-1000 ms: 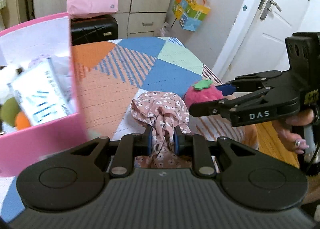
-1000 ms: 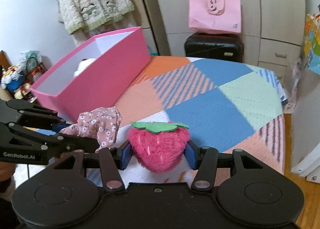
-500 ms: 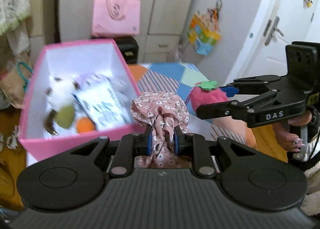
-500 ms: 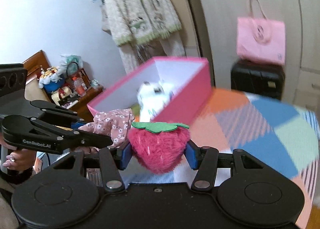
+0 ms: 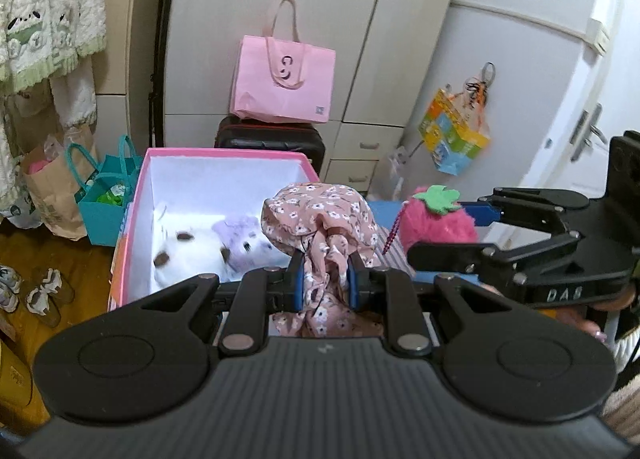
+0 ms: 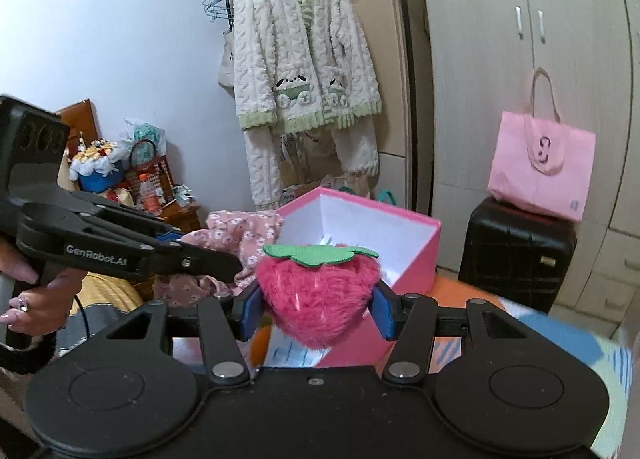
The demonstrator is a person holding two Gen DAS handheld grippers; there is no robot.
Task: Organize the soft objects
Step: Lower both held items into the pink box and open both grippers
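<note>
The left hand-held gripper (image 5: pixel 323 279) pinches a bunched pink floral fabric piece (image 5: pixel 320 219) just in front of the open pink cardboard box (image 5: pixel 132 219). Beside it, the right hand-held gripper (image 6: pixel 316 309) clamps a fuzzy pink strawberry plush toy (image 6: pixel 316 291), held before the same box.

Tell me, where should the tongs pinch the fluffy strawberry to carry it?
Pinch the strawberry across its fat middle, below the green leaf, coming from its side. It is widest and squashiest there, so the right tongs squeeze both cheeks evenly.
</note>
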